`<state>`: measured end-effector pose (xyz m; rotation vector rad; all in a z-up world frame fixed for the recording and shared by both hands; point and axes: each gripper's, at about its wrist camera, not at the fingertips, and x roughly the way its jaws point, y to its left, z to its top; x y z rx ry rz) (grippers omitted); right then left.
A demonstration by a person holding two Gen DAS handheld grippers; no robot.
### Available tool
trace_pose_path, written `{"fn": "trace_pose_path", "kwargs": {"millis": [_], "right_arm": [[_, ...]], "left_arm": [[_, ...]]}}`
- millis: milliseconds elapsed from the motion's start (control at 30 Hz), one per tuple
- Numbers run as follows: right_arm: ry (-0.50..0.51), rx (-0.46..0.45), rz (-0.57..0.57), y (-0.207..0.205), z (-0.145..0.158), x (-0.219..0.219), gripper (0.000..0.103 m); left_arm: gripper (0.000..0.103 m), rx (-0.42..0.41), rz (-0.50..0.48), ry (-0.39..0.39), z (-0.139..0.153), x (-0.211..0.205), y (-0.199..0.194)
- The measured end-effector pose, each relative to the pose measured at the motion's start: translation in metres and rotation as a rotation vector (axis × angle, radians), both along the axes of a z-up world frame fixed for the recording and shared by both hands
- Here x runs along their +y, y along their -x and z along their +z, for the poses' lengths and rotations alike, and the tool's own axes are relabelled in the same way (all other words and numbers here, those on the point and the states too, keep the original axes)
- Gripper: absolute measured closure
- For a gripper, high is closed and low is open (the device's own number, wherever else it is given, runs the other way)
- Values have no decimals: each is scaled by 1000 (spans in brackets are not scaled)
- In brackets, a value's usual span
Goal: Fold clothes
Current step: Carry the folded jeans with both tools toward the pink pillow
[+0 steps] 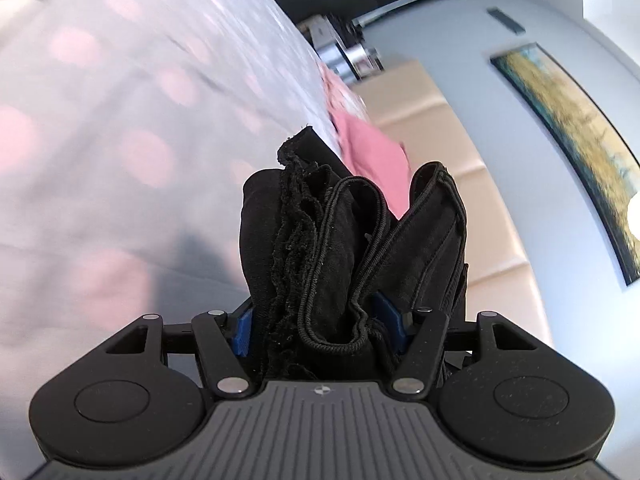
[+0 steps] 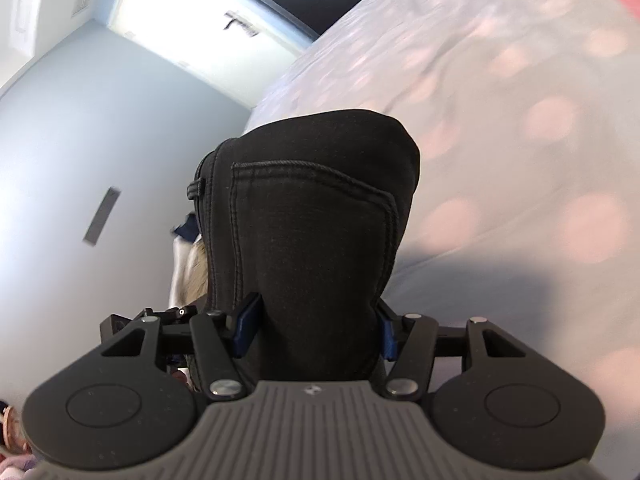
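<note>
Both tools are gripping the black jeans: the left tool (image 1: 320, 332) is pinching bunched hems (image 1: 352, 248); the right tool (image 2: 316, 332) is clamping the pocket end (image 2: 316, 208); lifted above the bed (image 2: 520, 120), the fold is looking unfinished.

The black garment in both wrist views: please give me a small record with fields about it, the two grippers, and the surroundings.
garment: black garment, stitched seams and a pocket edge visible
left gripper: left gripper shut on bunched hems of the garment
right gripper: right gripper shut on a smooth folded part with the pocket
surface: bedspread, pale with pink dots, blurred
other cloth: pink cloth lying on the bedspread beyond the garment
background: framed picture on the wall
fold state: cannot tell from these views
</note>
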<state>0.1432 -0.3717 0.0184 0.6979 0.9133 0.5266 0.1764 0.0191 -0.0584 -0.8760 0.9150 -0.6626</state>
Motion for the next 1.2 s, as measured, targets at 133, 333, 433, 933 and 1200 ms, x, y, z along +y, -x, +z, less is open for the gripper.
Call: {"fn": "trace_pose_path", "kwargs": {"millis": [133,333,433,933,1200], "right_arm": [[35,10,-47,-3,10,-82,43],[72,30,-110,-14,13,-200,43],[85,32,-132,-21,10,-247,42],[155,61,-166,-58,-75,-400,41],[226,156,-268,-54,-100,-409,29]], "left_arm": [[46,9,-60,21,-4,-89,-20],[46,28,-111,44,-15,-203,-37],[46,36,-138,43,-24,-252,-45],[48,165,-214,14,-110,-376,-45],[47,143,-261,-49,-115,-377,-37]]}}
